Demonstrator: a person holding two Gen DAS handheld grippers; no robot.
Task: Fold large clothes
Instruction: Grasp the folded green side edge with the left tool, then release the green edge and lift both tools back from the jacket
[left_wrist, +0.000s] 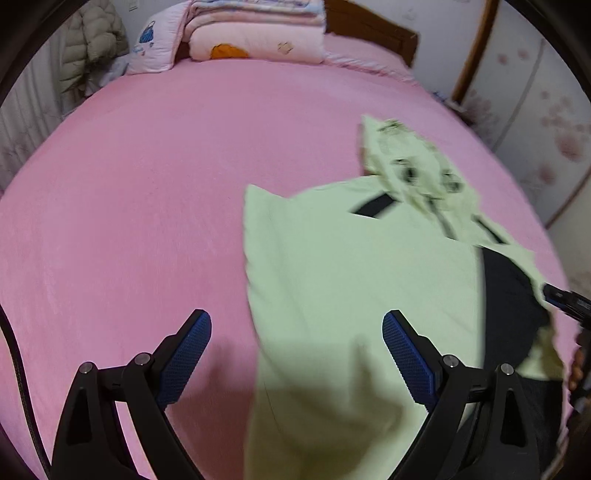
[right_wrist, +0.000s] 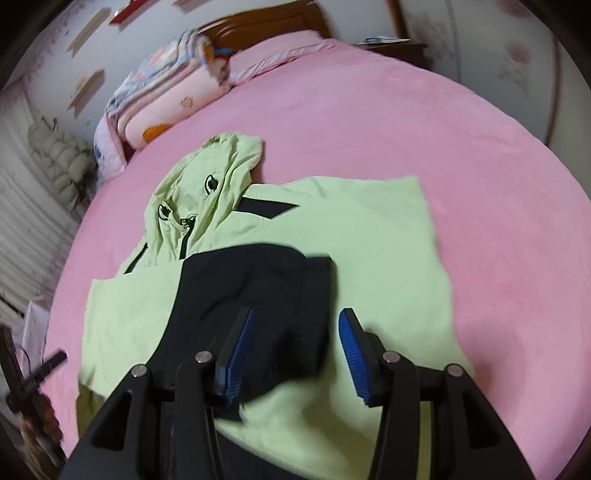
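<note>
**Over the bed, two hand-held grippers above a green jacket**

Above the jacket, the right hand-held gripper (right_wrist: 295, 328) stands with its jaws apart, and nothing is pressed between the blue pads (right_wrist: 352, 354); a black folded part (right_wrist: 258, 291) lies under them. The left hand-held gripper (left_wrist: 297, 332) is wide open and holds nothing. The light green hooded jacket (right_wrist: 369, 236) lies spread on the pink bed (right_wrist: 480, 155), its hood (right_wrist: 207, 173) toward the folded blankets (right_wrist: 162, 107) at the headboard.

Pink sheet (left_wrist: 147, 184) bare left of jacket (left_wrist: 351, 277); folded quilts (left_wrist: 255, 33) block headboard end; pink sheet open right of jacket
</note>
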